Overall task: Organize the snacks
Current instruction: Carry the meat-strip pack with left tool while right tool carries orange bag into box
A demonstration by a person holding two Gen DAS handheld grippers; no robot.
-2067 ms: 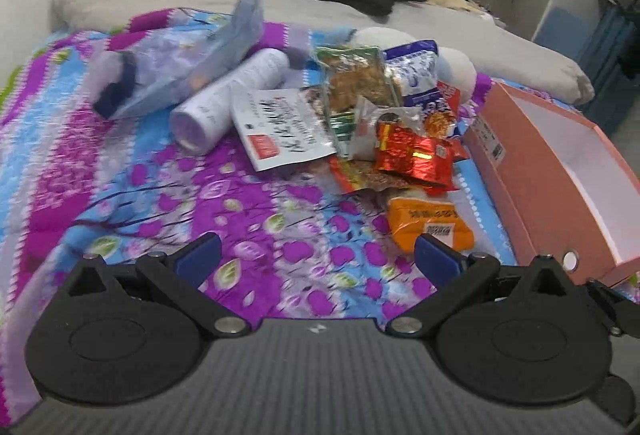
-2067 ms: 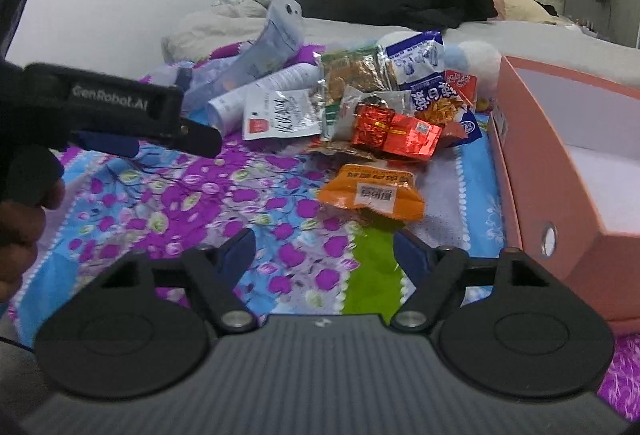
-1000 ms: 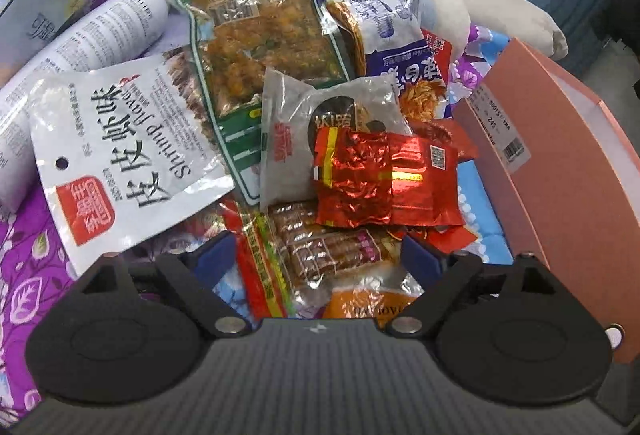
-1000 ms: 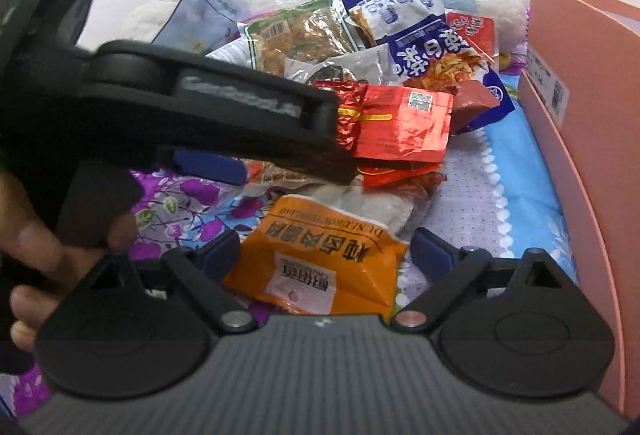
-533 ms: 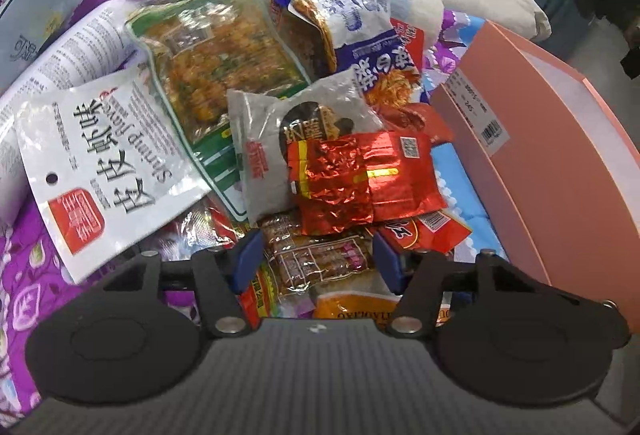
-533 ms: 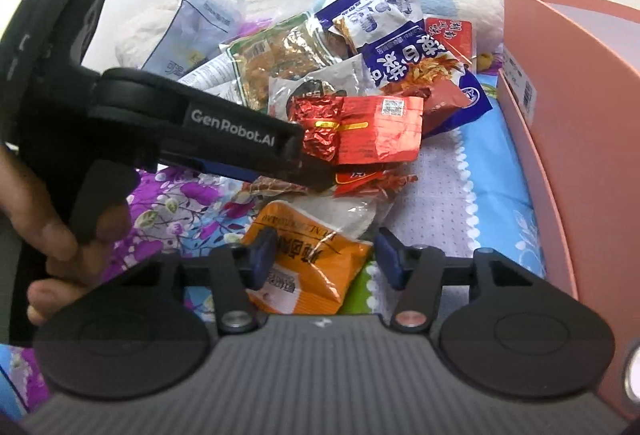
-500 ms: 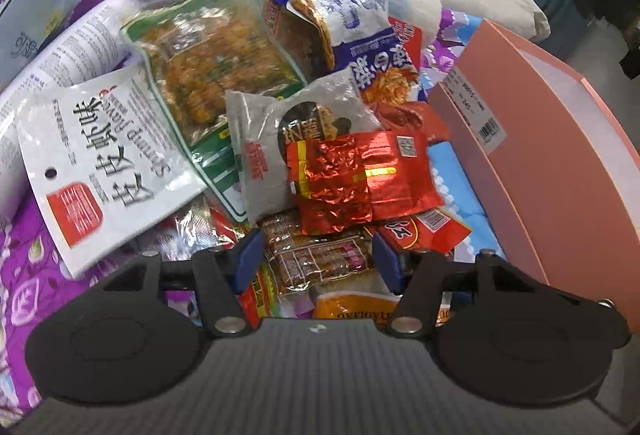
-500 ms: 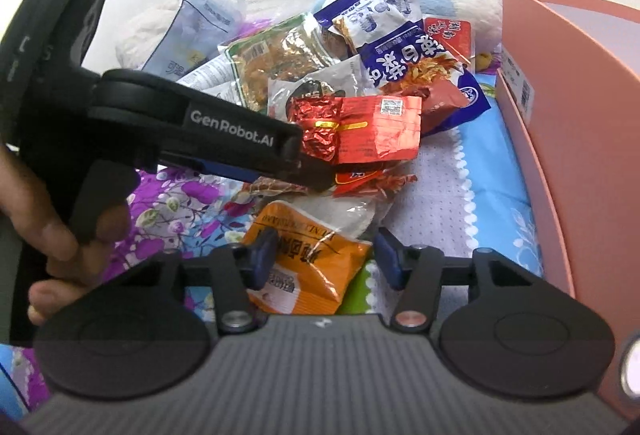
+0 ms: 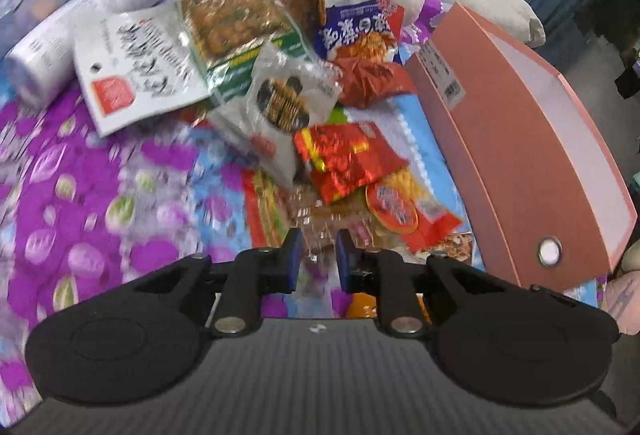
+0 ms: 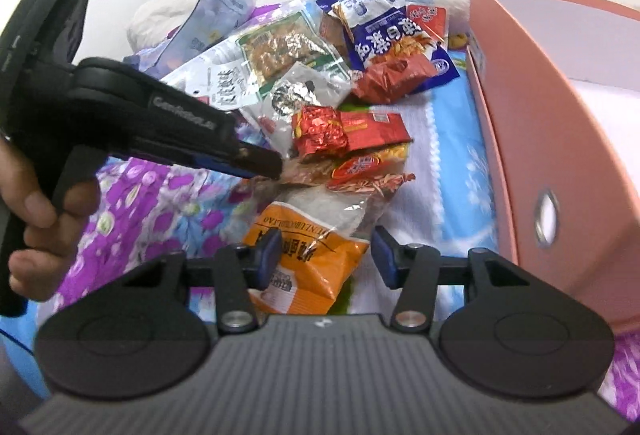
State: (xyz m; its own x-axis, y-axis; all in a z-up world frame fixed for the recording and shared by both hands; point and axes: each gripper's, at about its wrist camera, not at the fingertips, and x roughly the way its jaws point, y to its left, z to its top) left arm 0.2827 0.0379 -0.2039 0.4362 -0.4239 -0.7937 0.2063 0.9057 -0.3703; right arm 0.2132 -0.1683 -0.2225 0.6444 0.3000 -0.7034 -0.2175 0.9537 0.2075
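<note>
Crinkly see-through plastic sits between the blue pads of the left gripper (image 9: pixel 317 262) in the left wrist view. It is the edge of a clear snack packet (image 9: pixel 320 219), and the pads are pulled in close on it, so the gripper seems to be pinching it. The view is blurry, so I cannot be fully sure of the hold. Just ahead of the gripper lies a shiny red foil packet (image 9: pixel 346 159), partly on top of the clear one. To the right of the gripper stands the pink box (image 9: pixel 520 139), open at the top. All the packets lie on the bed (image 9: pixel 80 203).

In the right wrist view, the right gripper (image 10: pixel 326 255) is open wide, with its pads on both sides of an orange snack bag (image 10: pixel 308 259). They do not press it yet. The left gripper (image 10: pixel 256 161) shows ahead and to the left, its tip at the clear packet.

These packets look light, soft and slippery. A thin foil edge could slide out or tear, and the chips inside may break. I think the sealed flat end is the best place to hold, with a gentle squeeze.
</note>
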